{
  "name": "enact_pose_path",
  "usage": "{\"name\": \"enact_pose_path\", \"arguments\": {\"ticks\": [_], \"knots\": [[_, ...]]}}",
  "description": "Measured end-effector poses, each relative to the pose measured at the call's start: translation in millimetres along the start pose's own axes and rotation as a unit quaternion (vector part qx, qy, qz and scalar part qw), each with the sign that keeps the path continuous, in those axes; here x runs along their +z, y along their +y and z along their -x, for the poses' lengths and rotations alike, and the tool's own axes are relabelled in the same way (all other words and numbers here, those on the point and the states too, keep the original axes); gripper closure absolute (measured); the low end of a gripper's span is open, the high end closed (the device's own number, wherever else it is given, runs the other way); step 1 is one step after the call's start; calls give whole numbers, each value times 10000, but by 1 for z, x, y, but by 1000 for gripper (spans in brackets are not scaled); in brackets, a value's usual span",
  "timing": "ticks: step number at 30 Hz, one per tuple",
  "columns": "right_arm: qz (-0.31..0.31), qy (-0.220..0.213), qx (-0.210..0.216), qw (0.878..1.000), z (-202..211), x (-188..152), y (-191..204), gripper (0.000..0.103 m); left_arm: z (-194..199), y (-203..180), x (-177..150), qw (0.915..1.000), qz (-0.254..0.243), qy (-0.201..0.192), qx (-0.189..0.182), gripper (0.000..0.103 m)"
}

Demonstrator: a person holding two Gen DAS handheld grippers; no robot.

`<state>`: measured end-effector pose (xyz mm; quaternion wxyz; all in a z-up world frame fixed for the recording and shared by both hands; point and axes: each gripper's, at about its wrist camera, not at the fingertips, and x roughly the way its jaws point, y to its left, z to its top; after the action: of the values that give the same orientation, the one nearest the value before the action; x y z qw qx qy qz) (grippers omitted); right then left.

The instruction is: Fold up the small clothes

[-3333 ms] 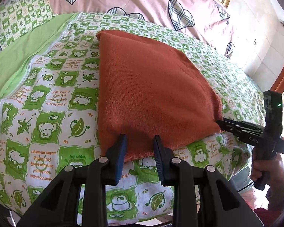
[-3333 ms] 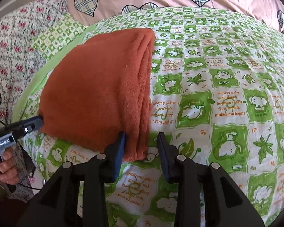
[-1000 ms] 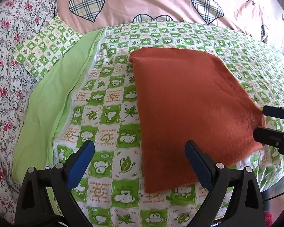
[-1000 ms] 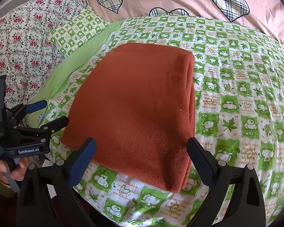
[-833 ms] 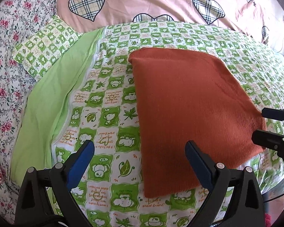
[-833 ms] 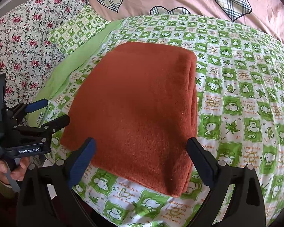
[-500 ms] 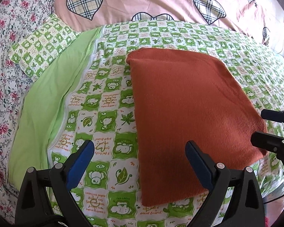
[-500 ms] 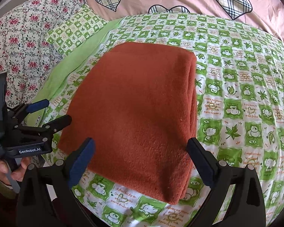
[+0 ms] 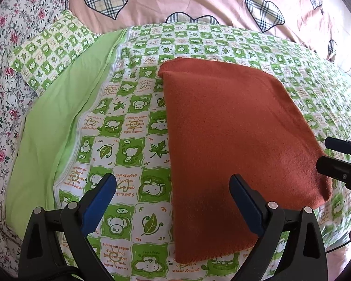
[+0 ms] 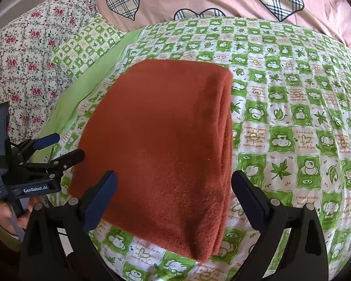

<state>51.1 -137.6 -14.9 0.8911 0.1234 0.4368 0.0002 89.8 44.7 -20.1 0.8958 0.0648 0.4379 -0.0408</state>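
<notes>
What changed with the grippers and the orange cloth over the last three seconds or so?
Both let go: the left gripper and right gripper had their jaws nearly shut at the near edge of the folded orange cloth; now both are wide open and drawn back, off the fabric. The cloth stayed folded flat on the green checked quilt, with its stacked edges on the right.

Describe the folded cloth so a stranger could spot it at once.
On the bed, find the green checked quilt below the pink heart-print cover. The cloth lies flat on it, near the front edge. It is the only plain rust-orange thing there, folded into a layered rectangle.
</notes>
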Motion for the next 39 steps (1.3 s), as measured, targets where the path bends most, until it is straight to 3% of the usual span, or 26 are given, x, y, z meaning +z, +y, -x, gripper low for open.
{"name": "enact_pose_path", "arguments": {"ticks": [39], "knots": [[108, 81, 140, 9998, -8, 1, 9, 5, 6, -7, 2, 9997, -114, -164, -137, 5]]}}
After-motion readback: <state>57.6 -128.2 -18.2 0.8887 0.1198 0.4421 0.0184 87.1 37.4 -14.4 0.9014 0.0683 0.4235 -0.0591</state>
